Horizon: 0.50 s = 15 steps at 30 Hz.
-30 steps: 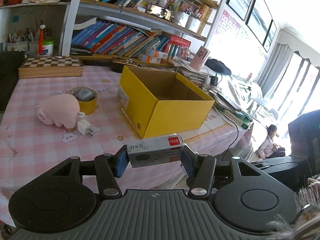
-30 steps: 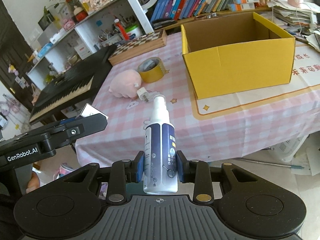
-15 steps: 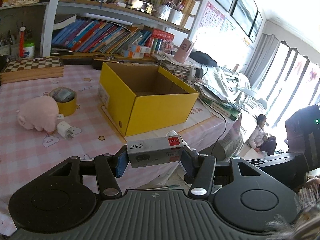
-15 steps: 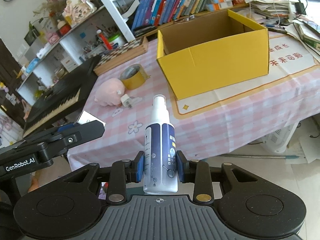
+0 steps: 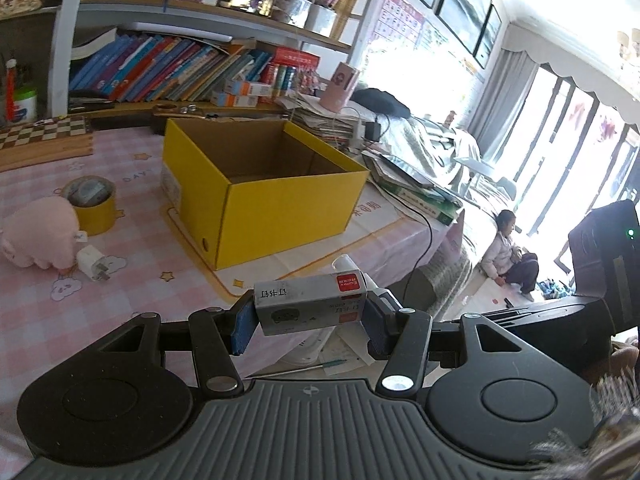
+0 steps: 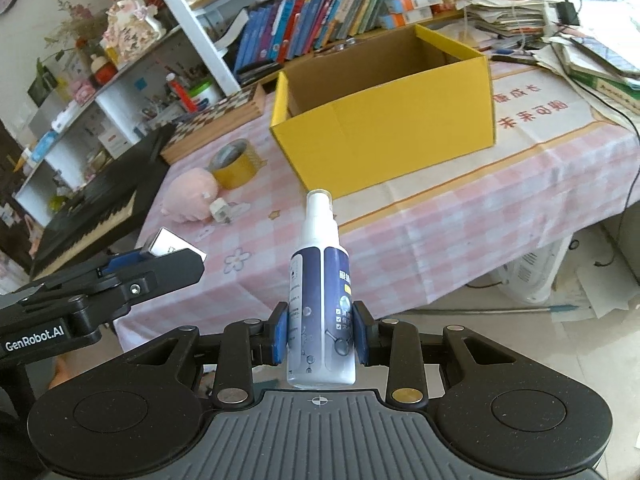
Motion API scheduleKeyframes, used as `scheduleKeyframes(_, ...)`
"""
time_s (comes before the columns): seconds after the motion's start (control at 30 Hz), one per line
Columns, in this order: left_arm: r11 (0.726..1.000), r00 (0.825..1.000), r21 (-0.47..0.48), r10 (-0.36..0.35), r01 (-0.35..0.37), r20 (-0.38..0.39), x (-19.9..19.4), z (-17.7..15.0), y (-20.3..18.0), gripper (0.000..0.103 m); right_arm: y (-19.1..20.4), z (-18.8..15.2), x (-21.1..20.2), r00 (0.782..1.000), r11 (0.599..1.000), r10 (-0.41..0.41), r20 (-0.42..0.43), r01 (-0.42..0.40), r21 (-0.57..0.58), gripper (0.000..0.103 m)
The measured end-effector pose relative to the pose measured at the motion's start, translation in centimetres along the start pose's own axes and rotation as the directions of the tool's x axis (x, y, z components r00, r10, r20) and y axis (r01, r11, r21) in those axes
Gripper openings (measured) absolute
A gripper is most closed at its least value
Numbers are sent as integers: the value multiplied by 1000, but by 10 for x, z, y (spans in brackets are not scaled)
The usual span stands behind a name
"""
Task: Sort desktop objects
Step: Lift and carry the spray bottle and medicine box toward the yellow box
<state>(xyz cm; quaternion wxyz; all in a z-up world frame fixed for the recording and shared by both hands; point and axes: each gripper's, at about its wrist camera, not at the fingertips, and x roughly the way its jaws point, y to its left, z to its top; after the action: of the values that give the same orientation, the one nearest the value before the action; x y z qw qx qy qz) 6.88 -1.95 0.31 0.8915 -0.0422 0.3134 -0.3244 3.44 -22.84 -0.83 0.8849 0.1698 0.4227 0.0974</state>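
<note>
**Both hands loaded, box waiting**

The left gripper [image 5: 310, 322] pinches a small staple box [image 5: 312, 304] crosswise, blue pads pressed on its two short ends. The right gripper [image 6: 320, 338] pinches a spray bottle [image 6: 320, 312] low on its body, nozzle pointing away toward the table [image 6: 440, 224]. Both are held out past the table's front edge, over the floor.

The yellow box [image 6: 384, 128] sits open near the table's far edge; I can see no contents from here. Toward the left edge lie a pink plush [image 5: 36, 232], a tape roll [image 5: 90, 204] and a white plug [image 5: 92, 262], close together.

The staple box looks light but thin-walled cardboard, so a hard squeeze could dent it; the end-to-end hold seems sound. The bottle is smooth plastic (probably the slipperier of the two) and top-long, so held low it may tip; a grip nearer mid-body would steady it. Neither seems fragile enough to fear a short drop into the box.
</note>
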Motion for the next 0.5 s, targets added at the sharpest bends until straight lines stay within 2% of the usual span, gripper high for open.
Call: scheduleKeyframes(0.5,998,998,27,-60,61,-16,16,3,-19,52,-16,-4,-13,999,998,-46,20,46,36,33)
